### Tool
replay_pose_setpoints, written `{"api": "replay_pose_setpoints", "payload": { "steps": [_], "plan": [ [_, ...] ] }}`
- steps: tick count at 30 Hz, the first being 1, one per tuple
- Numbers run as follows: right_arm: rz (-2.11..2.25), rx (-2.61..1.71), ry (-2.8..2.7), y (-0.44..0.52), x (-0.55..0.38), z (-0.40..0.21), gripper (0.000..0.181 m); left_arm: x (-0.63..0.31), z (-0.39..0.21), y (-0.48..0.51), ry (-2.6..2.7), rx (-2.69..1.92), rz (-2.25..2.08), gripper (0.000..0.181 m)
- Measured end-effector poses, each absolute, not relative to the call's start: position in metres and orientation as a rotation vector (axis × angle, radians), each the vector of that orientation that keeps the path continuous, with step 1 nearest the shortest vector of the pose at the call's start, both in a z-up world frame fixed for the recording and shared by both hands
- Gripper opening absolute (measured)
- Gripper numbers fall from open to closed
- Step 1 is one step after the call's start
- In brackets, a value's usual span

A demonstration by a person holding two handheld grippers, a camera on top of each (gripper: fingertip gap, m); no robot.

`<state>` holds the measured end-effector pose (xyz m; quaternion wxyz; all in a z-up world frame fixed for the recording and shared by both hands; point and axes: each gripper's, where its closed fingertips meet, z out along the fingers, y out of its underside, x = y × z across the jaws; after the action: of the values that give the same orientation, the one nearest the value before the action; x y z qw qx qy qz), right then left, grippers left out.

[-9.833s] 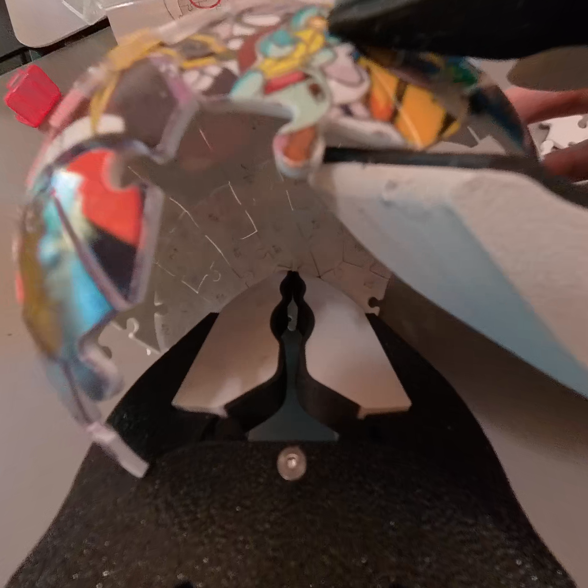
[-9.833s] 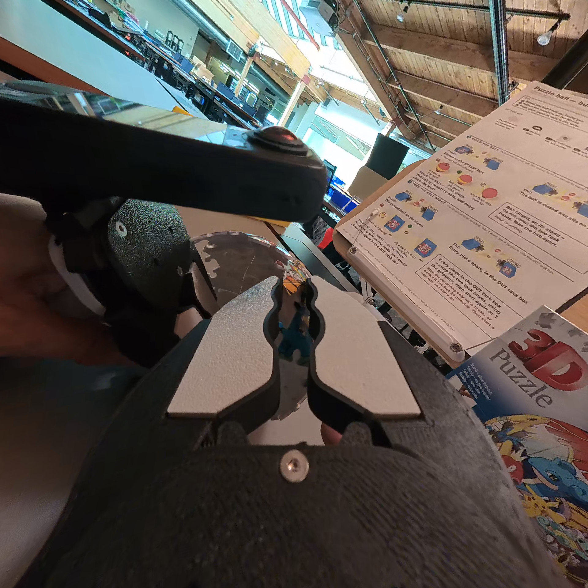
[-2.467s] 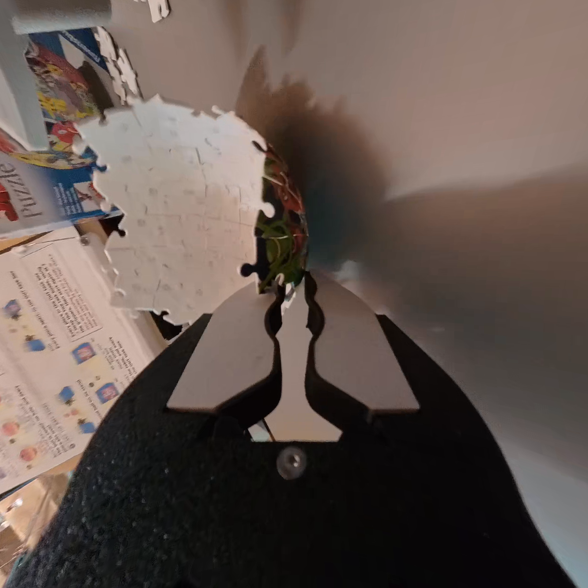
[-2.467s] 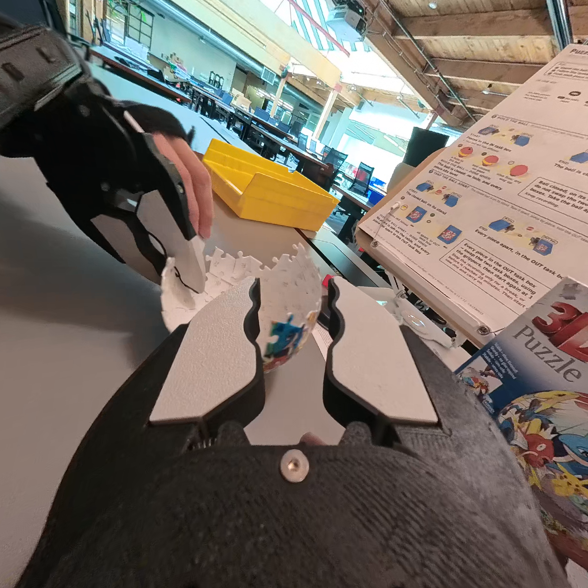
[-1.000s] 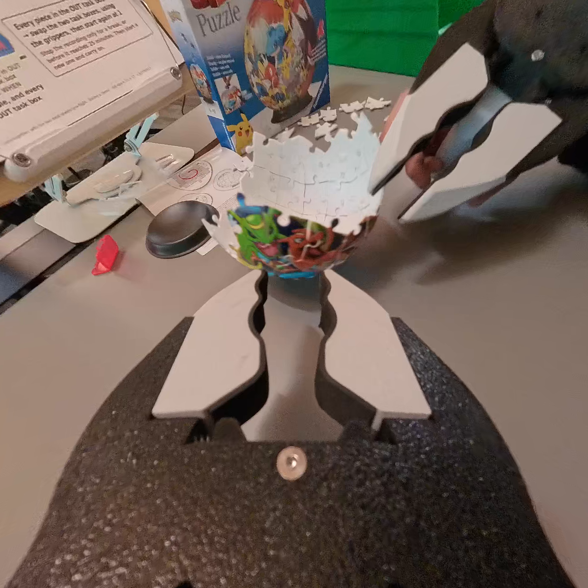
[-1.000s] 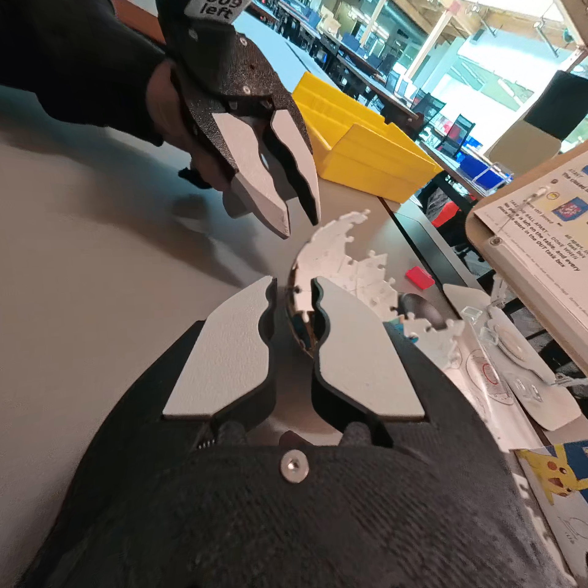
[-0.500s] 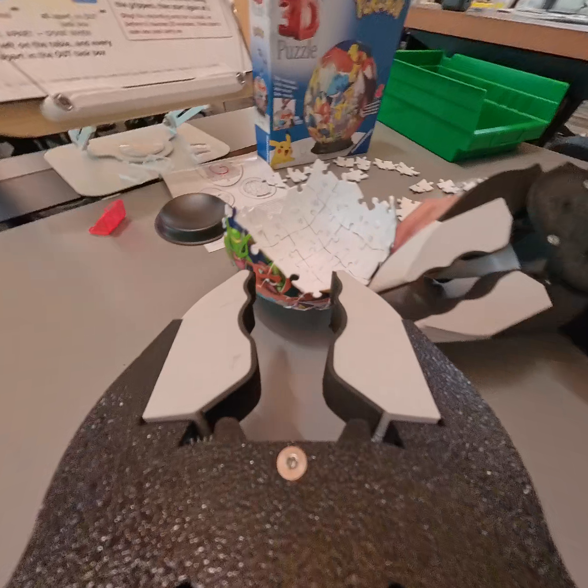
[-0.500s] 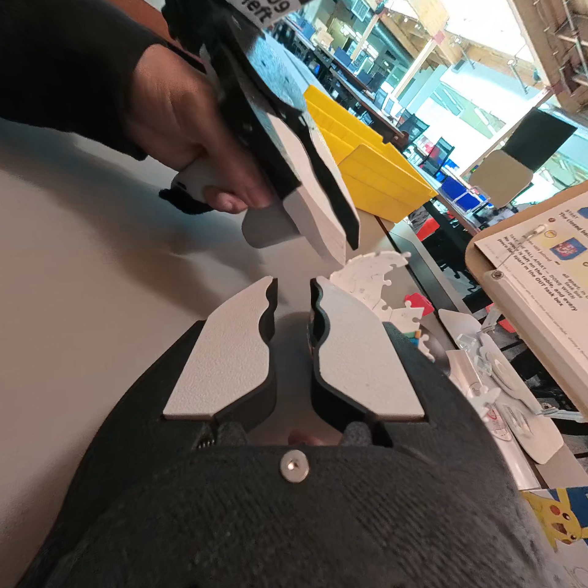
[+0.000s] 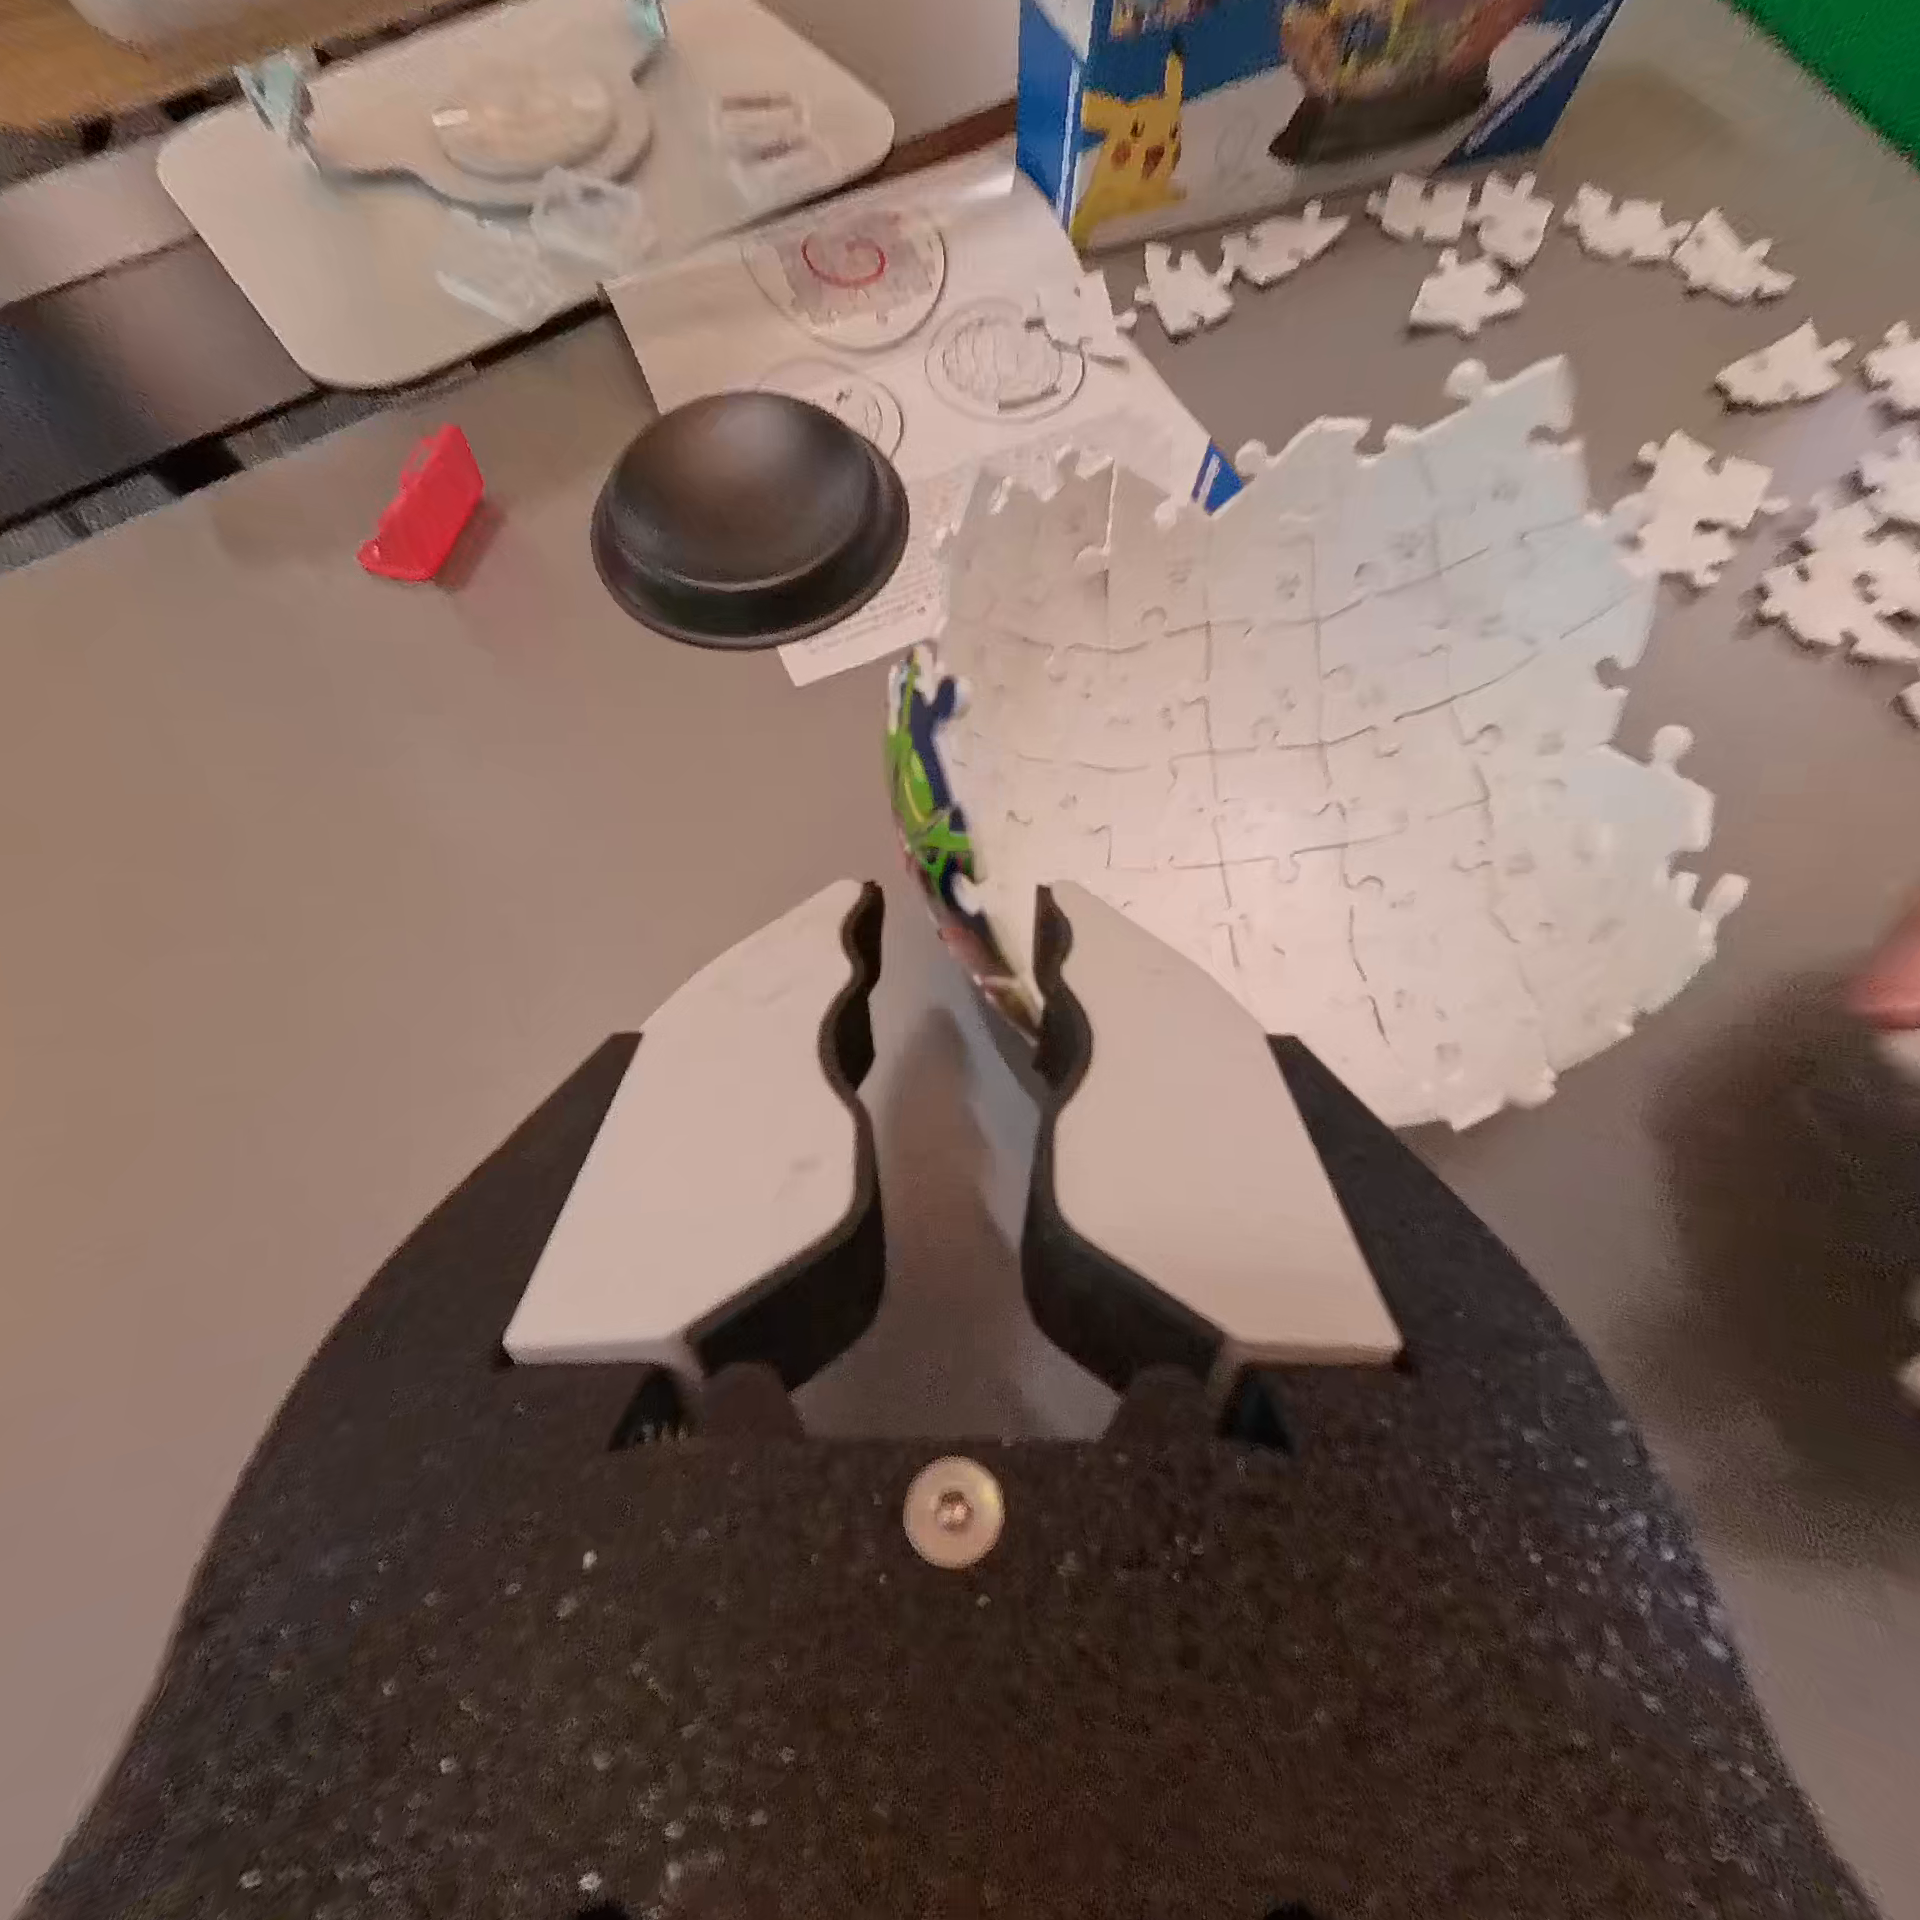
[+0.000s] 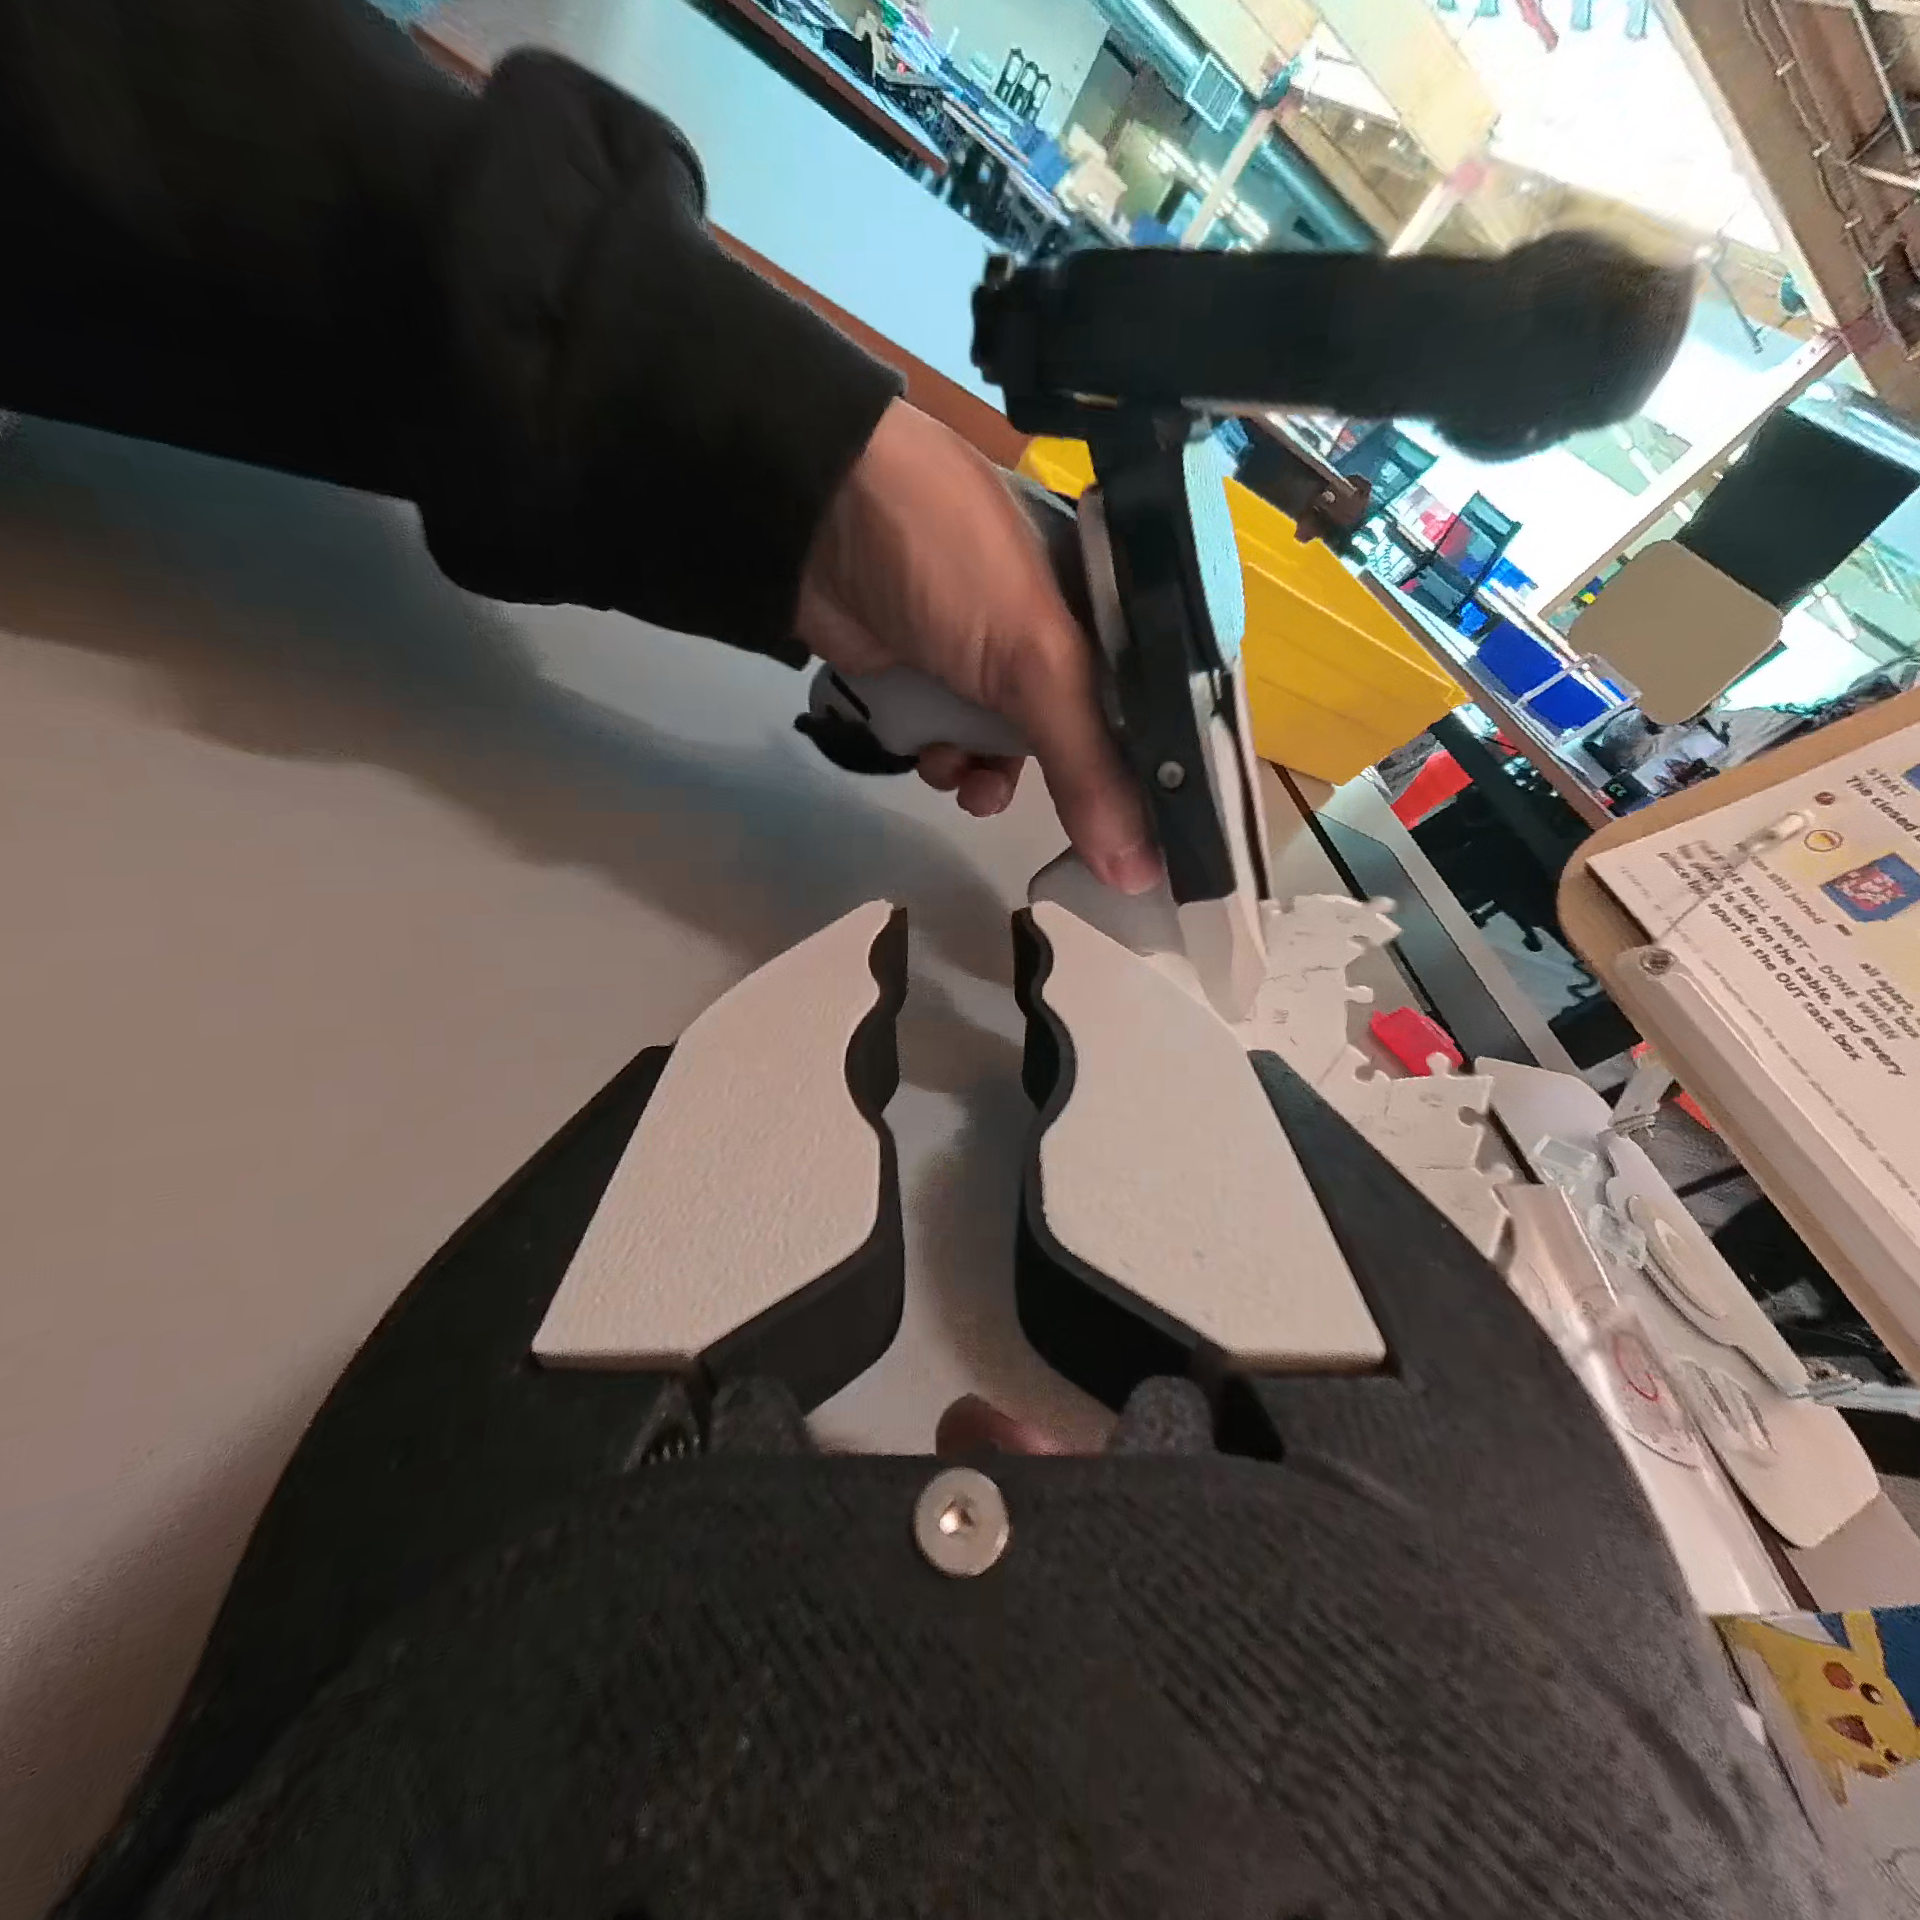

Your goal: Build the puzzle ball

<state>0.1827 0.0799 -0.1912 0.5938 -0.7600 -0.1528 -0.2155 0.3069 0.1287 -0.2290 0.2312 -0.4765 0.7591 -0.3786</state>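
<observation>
White-backed half puzzle ball (image 9: 1299, 748) lies mid-worktop (image 9: 364, 935), rim between the parted, empty left claw (image 9: 956, 914). Right claw (image 10: 961, 935) apart, empty. Risk, judged: a hard pinch could pop joints, scattering loose pieces (image 9: 1455, 239).

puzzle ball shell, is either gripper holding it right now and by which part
Nothing is held. The left gripper has its jaws open astride the rim of the half-built puzzle ball shell, not closed on it. The right gripper is open and empty.

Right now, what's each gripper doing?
Left gripper: open, straddling the puzzle shell's edge, not gripping.
Right gripper: open, empty.
</observation>
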Motion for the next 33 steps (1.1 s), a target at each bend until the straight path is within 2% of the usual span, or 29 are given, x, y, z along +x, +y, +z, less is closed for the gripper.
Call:
{"api": "replay_pose_setpoints", "payload": {
  "steps": [8, 17, 21, 33],
  "plan": [
    [-0.511, -1.749, -0.177, 0.025, 0.192, -0.160, 0.020, 0.321, -0.243, 0.135, 2.284, -1.300, -0.884, 0.009],
    [-0.823, -1.904, 0.580, -0.166, 0.302, -0.182, 0.026, 0.338, -0.238, 0.121, 2.483, -1.026, -0.841, 0.007],
    [-0.862, -1.896, 0.761, -0.215, 0.326, -0.192, 0.031, 0.343, -0.233, 0.111, 2.535, -0.888, -0.832, 0.007],
    [-0.816, -1.946, 0.828, -0.225, 0.383, -0.211, 0.032, 0.341, -0.222, 0.086, 2.655, -0.632, -0.886, 0.010]
  ]
}}
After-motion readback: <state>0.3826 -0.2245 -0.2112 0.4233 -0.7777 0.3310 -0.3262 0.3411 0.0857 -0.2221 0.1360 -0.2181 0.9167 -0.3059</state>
